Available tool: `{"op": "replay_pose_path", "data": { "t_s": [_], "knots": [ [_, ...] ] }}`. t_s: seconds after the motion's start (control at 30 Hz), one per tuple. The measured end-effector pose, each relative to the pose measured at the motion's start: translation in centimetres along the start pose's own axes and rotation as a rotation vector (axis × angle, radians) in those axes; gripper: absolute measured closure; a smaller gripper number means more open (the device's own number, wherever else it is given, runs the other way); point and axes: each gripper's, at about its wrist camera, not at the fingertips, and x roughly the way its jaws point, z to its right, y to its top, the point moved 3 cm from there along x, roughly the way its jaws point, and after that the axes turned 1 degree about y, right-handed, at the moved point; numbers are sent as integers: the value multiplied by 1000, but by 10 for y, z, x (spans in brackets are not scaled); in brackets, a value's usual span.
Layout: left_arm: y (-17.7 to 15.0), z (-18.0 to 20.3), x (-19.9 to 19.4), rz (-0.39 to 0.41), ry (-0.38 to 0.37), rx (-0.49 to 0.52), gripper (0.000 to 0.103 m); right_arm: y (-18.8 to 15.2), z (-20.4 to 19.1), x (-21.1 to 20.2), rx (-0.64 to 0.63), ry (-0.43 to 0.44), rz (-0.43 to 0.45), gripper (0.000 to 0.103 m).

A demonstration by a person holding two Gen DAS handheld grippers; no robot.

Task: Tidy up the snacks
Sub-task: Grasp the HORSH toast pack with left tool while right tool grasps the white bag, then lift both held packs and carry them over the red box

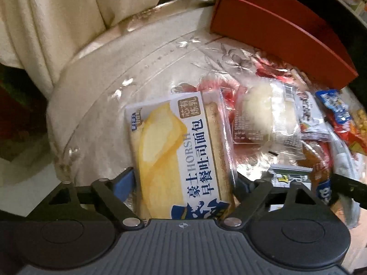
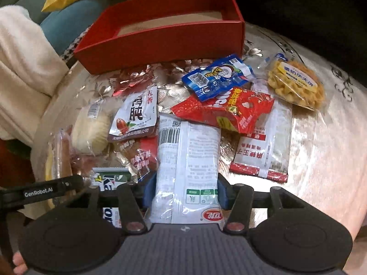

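My left gripper (image 1: 183,181) is shut on a toast bread pack (image 1: 181,151), white with a yellow bread picture, held over the round table. My right gripper (image 2: 185,190) is shut on a white snack bag (image 2: 188,160) with a barcode, printed side up. An open red box (image 2: 160,34) stands at the table's far side; it shows at the top right in the left wrist view (image 1: 282,32). A pile of snacks lies between: a blue pack (image 2: 218,78), a red bag (image 2: 229,110), a waffle pack (image 2: 296,82), a date pack (image 2: 135,116).
The table (image 2: 321,137) has a shiny patterned cover. A cream cloth (image 1: 57,23) hangs at its left edge. A round white pastry pack (image 1: 263,116) lies beside the bread. The left gripper's arm (image 2: 43,192) shows at the right wrist view's left edge.
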Motion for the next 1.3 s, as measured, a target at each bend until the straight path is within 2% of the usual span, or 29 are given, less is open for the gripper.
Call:
{"op": "replay_pose_path", "data": {
  "t_s": [0.07,0.2,0.4,0.67,0.8,0.9,1.1,1.3],
  "knots": [
    [0,-1,-4,0,3,-10,23,3,0,-7,0,20,15,55],
    [-3,0,-15,2,9,-13,26,-1,-3,-18,-32,27,41,60],
    [-7,6,-54,119,19,30,27,-9,-2,-44,-9,63,101,61],
    [2,31,-79,177,-89,75,27,-22,-2,-70,30,71,147,63],
    [12,47,-77,170,-144,79,27,-8,-14,-84,2,65,192,63],
    [22,54,-72,168,-163,78,27,3,-9,-78,24,78,213,63],
    [49,68,-67,205,-123,94,27,27,1,-61,67,100,214,63],
    [68,77,-63,219,-128,94,27,53,-4,-61,63,125,259,63]
  ]
}}
